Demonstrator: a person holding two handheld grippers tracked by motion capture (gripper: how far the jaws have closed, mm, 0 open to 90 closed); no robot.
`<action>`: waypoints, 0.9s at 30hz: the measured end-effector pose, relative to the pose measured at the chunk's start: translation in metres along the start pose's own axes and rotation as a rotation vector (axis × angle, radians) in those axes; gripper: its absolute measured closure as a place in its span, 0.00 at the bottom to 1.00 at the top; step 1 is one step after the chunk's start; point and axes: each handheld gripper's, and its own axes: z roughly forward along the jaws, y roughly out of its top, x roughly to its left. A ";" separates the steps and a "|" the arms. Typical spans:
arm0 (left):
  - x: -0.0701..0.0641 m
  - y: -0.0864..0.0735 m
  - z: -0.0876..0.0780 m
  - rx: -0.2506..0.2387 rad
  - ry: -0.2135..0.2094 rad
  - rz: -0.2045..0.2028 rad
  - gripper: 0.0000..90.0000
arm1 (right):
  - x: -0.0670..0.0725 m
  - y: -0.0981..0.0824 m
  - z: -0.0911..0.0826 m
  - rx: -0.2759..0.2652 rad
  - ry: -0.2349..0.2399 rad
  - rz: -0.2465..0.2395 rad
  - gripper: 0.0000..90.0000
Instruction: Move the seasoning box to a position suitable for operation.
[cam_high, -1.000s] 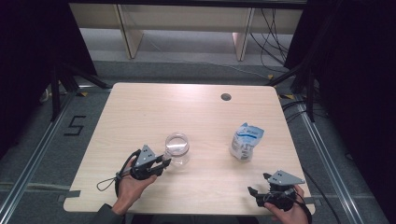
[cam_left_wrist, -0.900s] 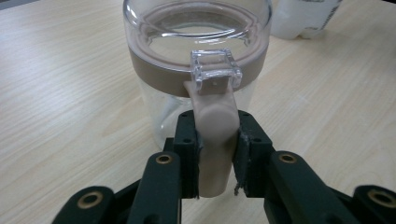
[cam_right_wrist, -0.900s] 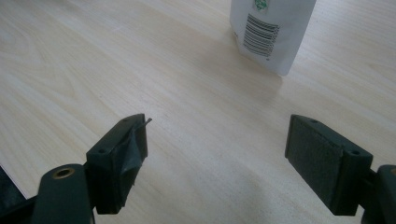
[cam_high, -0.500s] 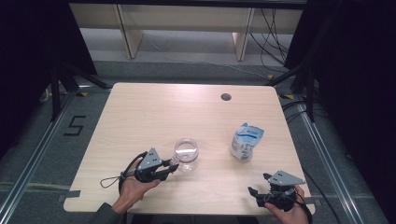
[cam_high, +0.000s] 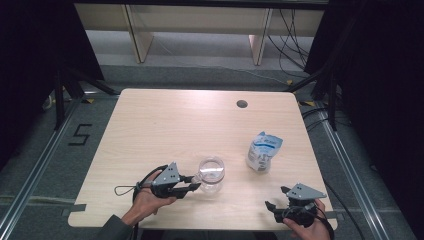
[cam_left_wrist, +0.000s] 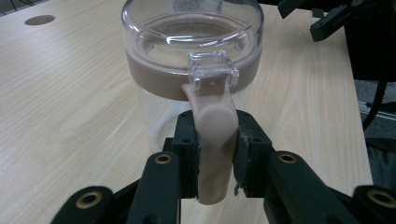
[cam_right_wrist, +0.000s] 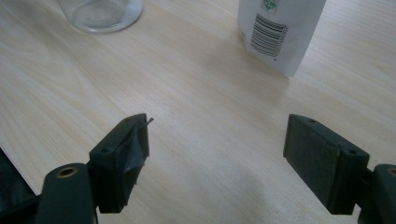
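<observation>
A clear jar (cam_high: 211, 173) with a beige seal ring and a clear lid stands at the front middle of the wooden table (cam_high: 165, 125). My left gripper (cam_high: 194, 182) reaches it from the left. In the left gripper view the jar (cam_left_wrist: 191, 56) stands upright, and the left gripper (cam_left_wrist: 215, 156) is shut on the jar's beige clasp tab (cam_left_wrist: 214, 126). My right gripper (cam_high: 276, 198) rests near the table's front right corner. Its jaws (cam_right_wrist: 217, 154) stand wide apart over bare wood with nothing between them.
A white refill pouch (cam_high: 263, 151) with blue print stands right of the jar, also seen as the pouch (cam_right_wrist: 280, 32) ahead of the right gripper. A round cable hole (cam_high: 242, 104) sits at the back right of the table. Dark stands flank both sides.
My left gripper has dragged the jar a little to the right and toward the front edge. The right gripper has stayed where it was.
</observation>
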 end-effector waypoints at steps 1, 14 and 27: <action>-0.001 -0.001 0.000 -0.005 0.000 -0.017 0.81 | 0.003 0.000 0.000 0.006 0.003 0.028 0.26; 0.005 0.002 0.007 -0.009 -0.047 0.029 0.80 | -0.001 0.000 0.001 -0.001 0.008 -0.003 0.26; 0.012 0.004 0.007 0.012 0.021 -0.012 0.80 | -0.002 -0.003 -0.002 -0.008 0.006 0.005 0.26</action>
